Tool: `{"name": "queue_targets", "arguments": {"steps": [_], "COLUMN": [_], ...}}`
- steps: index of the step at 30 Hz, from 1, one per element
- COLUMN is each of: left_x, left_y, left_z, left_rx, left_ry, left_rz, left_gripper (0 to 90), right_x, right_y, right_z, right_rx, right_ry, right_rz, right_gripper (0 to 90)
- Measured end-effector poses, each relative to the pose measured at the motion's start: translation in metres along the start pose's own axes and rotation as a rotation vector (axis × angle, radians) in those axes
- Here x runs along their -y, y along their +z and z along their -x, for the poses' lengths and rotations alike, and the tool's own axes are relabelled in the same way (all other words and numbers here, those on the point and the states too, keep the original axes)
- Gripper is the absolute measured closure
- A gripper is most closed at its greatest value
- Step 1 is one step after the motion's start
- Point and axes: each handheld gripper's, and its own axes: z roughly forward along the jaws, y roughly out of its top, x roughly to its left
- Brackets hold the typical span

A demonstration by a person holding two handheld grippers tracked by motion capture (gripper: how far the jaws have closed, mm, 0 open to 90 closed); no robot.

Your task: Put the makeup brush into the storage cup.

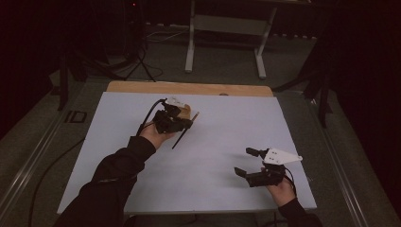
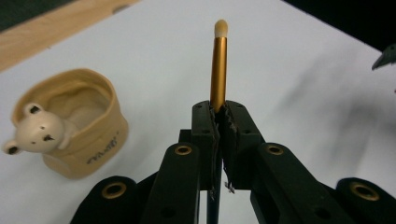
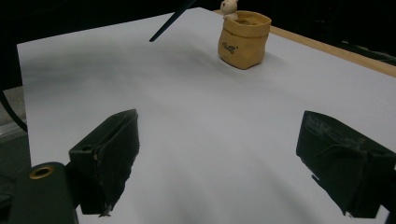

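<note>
Black jaws of the left gripper (image 2: 219, 126) rise from the bottom of the left gripper view, pressed together on a slim makeup brush (image 2: 218, 65). Its gold ferrule and small pale tip stand up beyond the jaws, and its dark handle trails back below them. Just to the left on the white table (image 2: 299, 93) sits a tan pot (image 2: 77, 135) shaped like a soft sack, open at the top, with a little bear figure (image 2: 35, 133) on its rim.

From the high view, the left gripper (image 1: 182, 118) hovers at the far middle of the table with the pot (image 1: 185, 111) partly hidden behind it, and the brush handle (image 1: 181, 137) slants down toward the person. The right gripper (image 1: 249, 163) waits near the front right edge, well apart, jaws spread wide and holding nothing. In the right gripper view the pot (image 3: 243, 39) stands far off, with the brush's dark end (image 3: 170, 21) in the air beside it.

The brush looks light, stiff and smooth, so it could swivel or slide in a pinch; the grip at the ferrule's base seems sound. The bristles are soft and best left untouched. The pot seems light and easy to tip, so lowering the brush in gently looks wise.
</note>
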Motion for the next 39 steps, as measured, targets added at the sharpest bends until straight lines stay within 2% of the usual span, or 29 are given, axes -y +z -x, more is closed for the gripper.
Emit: {"name": "queue_targets", "arguments": {"steps": [2,5,6,8,9,11,14,15,18,21,28,30,33,38,39], "left_x": [0.000,-0.001,-0.001,-0.002,-0.003,-0.004,-0.006,-0.007,-0.007,-0.007,-0.006,-0.007,-0.009,-0.012,-0.013], "left_y": [-0.002,-0.005,-0.005,-0.007,-0.009,-0.012,-0.013,-0.015,-0.016,-0.019,-0.019,-0.019,-0.018,-0.020,-0.021], "left_z": [0.000,0.002,0.002,0.001,0.001,0.002,0.002,0.001,0.000,-0.003,-0.010,-0.010,-0.009,-0.010,-0.011], "left_rx": [-0.025,-0.054,-0.054,-0.049,-0.053,-0.066,-0.081,-0.086,-0.092,-0.099,-0.088,-0.086,-0.106,-0.110,-0.100], "left_ry": [-0.008,0.002,0.002,-0.005,0.002,0.018,0.016,0.010,0.003,-0.005,-0.015,-0.009,-0.006,-0.008,-0.020], "left_rz": [0.022,0.057,0.057,0.094,0.137,0.177,0.195,0.222,0.246,0.300,0.362,0.367,0.380,0.412,0.434], "left_gripper": [84.1,84.0,84.0,84.0,84.0,84.0,84.0,84.0,84.0,84.0,83.9,84.0,84.0,83.9,83.9], "right_x": [0.000,0.000,0.000,0.000,0.000,0.000,0.000,0.000,-0.001,-0.001,-0.001,0.000,0.000,0.000,0.000], "right_y": [0.000,-0.001,-0.001,-0.001,-0.001,-0.001,-0.001,-0.001,-0.001,-0.001,-0.001,-0.001,0.000,0.000,0.000], "right_z": [0.000,0.000,0.000,0.000,0.000,0.000,0.000,0.000,0.000,0.000,0.000,0.000,0.000,0.000,0.000], "right_rx": [0.000,0.001,0.001,0.003,0.003,0.004,0.003,0.002,0.003,0.002,0.001,0.001,-0.001,-0.002,-0.001], "right_ry": [0.001,0.002,0.002,0.001,0.001,0.000,0.000,0.001,-0.002,-0.003,-0.001,0.000,0.000,0.002,0.001], "right_rz": [0.000,0.002,0.002,0.002,0.004,0.003,0.003,0.004,0.005,0.005,0.003,0.003,0.003,0.004,0.003], "right_gripper": [13.2,13.2,13.2,13.2,13.2,13.2,13.2,13.2,13.2,13.2,13.2,13.2,13.2,13.2,13.2]}}
